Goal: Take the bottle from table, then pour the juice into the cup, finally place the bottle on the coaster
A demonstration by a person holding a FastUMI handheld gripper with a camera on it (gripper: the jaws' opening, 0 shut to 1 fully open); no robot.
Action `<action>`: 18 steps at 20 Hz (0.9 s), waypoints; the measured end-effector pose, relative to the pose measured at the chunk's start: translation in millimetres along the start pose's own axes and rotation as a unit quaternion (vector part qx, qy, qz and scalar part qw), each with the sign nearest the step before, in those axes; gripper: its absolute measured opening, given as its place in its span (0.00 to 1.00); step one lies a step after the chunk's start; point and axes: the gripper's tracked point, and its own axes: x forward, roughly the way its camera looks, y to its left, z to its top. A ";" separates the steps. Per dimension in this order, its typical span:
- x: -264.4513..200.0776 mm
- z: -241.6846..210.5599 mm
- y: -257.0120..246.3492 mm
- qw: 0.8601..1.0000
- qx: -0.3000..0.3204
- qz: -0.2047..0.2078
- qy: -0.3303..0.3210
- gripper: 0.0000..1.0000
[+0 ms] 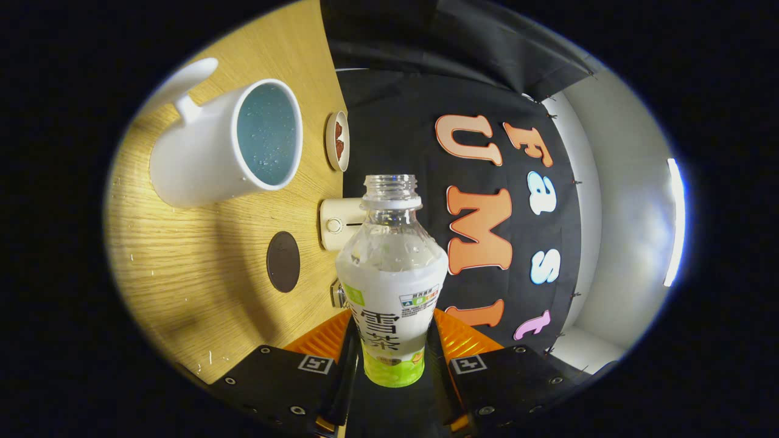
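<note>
Two fingers (pixel 359 359) pressed against opposite sides of the bottle (pixel 392 286), gripping its lower labelled section. Gripper (pixel 392 365) rolled sideways relative to the table (pixel 182 286), so that the wooden surface appears as a vertical plane to one side of the bottle.

Bottle: clear plastic, cap removed, open threaded neck pointing away from the fingers. White label with a green band near the base. Droplets visible on the inside of the clear shoulder; liquid level cannot be determined.

Just beyond the fingers, on the table: round dark coaster (pixel 283 261), lying flat and bare, apart from the bottle.

Behind the bottle's shoulder: small cream-coloured device (pixel 336 224) with a round knob, partly hidden by the bottle. Identity unclear. Small metallic item at the table's edge near the bottle's label, too small to identify.

Further along the table: white cup (pixel 213 149) with handle, mouth facing the bottle's side, pale bluish interior with specks or droplets. Cup well apart from the bottle's neck; nothing flowing between them.

Farthest on the table: small white dish (pixel 337 141) holding something reddish-brown, close to the table's edge, beyond the cup.
</note>
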 end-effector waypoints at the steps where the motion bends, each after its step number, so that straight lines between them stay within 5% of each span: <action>1: -0.1 1.6 -2.3 1.000 -0.012 -0.006 -0.004 0.56; 18: -2.8 10.4 -0.8 0.993 -0.105 -0.033 -0.037 0.56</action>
